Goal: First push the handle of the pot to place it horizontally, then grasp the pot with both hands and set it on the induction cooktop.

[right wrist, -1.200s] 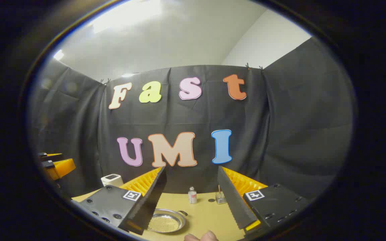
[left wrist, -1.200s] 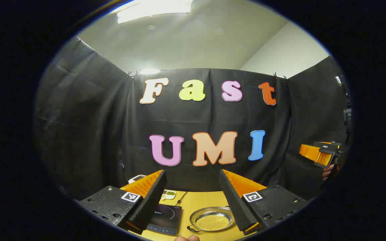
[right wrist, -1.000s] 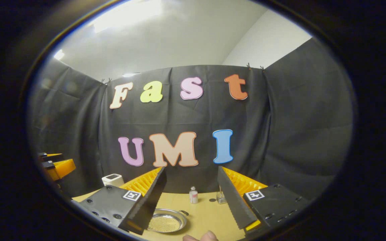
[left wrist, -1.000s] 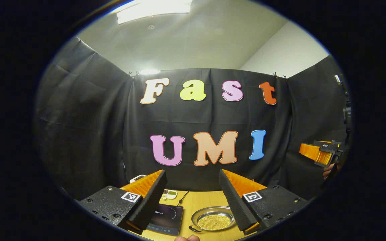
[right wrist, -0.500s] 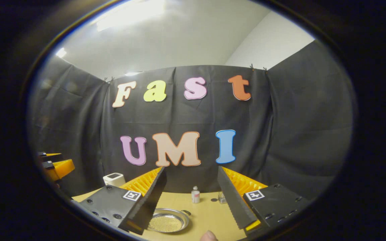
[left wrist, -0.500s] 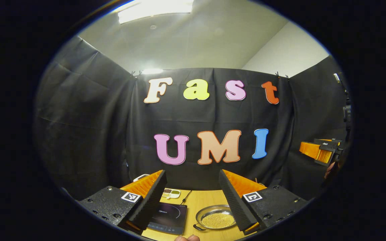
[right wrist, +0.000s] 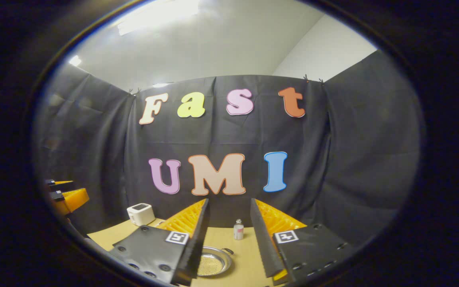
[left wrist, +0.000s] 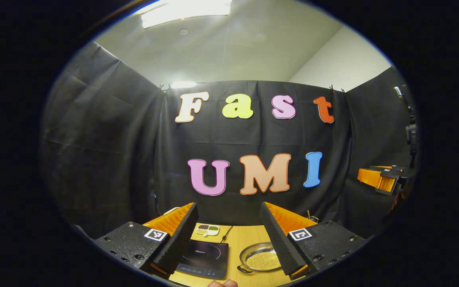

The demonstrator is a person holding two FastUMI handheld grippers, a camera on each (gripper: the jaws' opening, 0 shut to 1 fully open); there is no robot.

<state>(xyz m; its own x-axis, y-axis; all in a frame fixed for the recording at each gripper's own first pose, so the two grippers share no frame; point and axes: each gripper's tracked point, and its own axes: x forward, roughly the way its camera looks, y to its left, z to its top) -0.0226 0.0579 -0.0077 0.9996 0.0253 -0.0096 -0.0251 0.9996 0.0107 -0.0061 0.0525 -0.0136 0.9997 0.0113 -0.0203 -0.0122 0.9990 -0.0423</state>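
Both the left gripper (left wrist: 229, 225) and right gripper (right wrist: 229, 221) hung above the wooden table (left wrist: 245, 235) with jaws parted, grasping nothing. The steel pot (left wrist: 259, 259) sat just beside the induction cooktop (left wrist: 205, 259), untouched

Shiny metal pot (left wrist: 260, 257), glossy dark cooktop (left wrist: 205, 255), smooth table (left wrist: 235, 235) that looks wooden.
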